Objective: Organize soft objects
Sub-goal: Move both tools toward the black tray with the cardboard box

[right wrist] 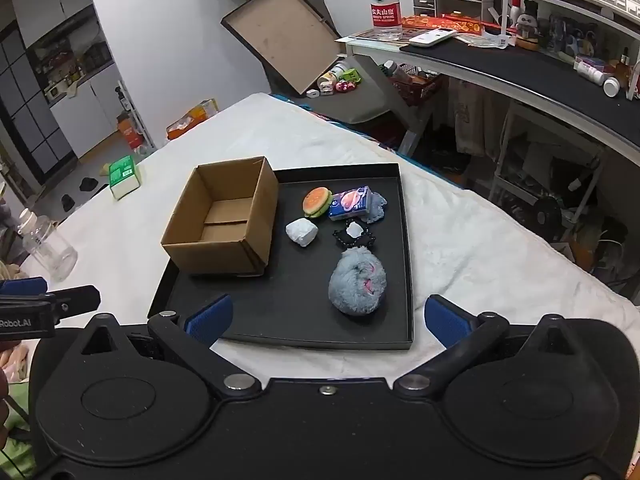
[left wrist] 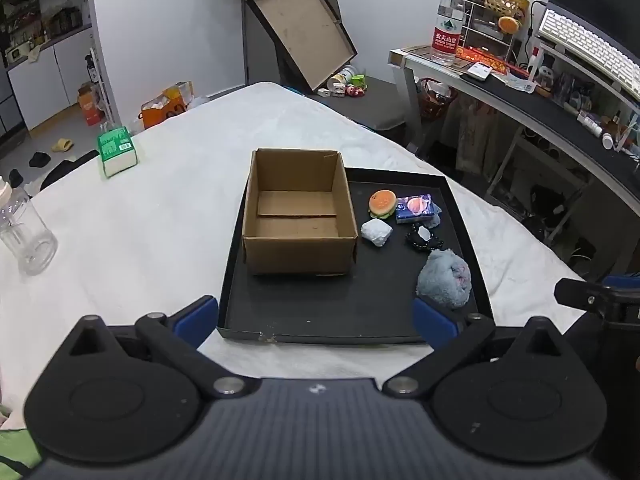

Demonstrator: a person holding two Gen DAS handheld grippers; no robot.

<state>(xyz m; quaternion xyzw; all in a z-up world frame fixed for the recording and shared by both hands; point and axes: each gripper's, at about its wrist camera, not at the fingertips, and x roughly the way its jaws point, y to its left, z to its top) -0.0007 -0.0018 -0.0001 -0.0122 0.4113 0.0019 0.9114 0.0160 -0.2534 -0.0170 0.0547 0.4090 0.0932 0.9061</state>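
- Left wrist view: the left gripper [left wrist: 316, 320] hangs above the near edge of the black tray [left wrist: 320, 320], its blue pads spread wide with nothing between them.
- Right wrist view: the right gripper [right wrist: 326, 316] is likewise wide open and empty, hovering over the tray's near rim, with the grey plush [right wrist: 357, 283] just ahead between its fingers.
- The tray sits on a white-covered table [left wrist: 160, 200]; a cardboard box [left wrist: 298, 210] stands on the tray's left half, open at the top and holding nothing that shows.
- To the right of the box lie the soft things: a burger toy [left wrist: 382, 203], a tissue pack [left wrist: 416, 208] touching it with a bluish rag [left wrist: 434, 221] behind, a white wad [left wrist: 376, 232], a small black-and-white piece [left wrist: 424, 237] and the plush [left wrist: 445, 278] nearest the grippers.
- Judging by the bare box, sorting has not started; this looks like the approach before a first pick.
- The next move probably calls for lowering the right gripper over the plush and closing gently around its middle, then carrying it left into the box.
- The plush looks fluffy and rounded, grey with a pink patch; it should squash easily under the pads.
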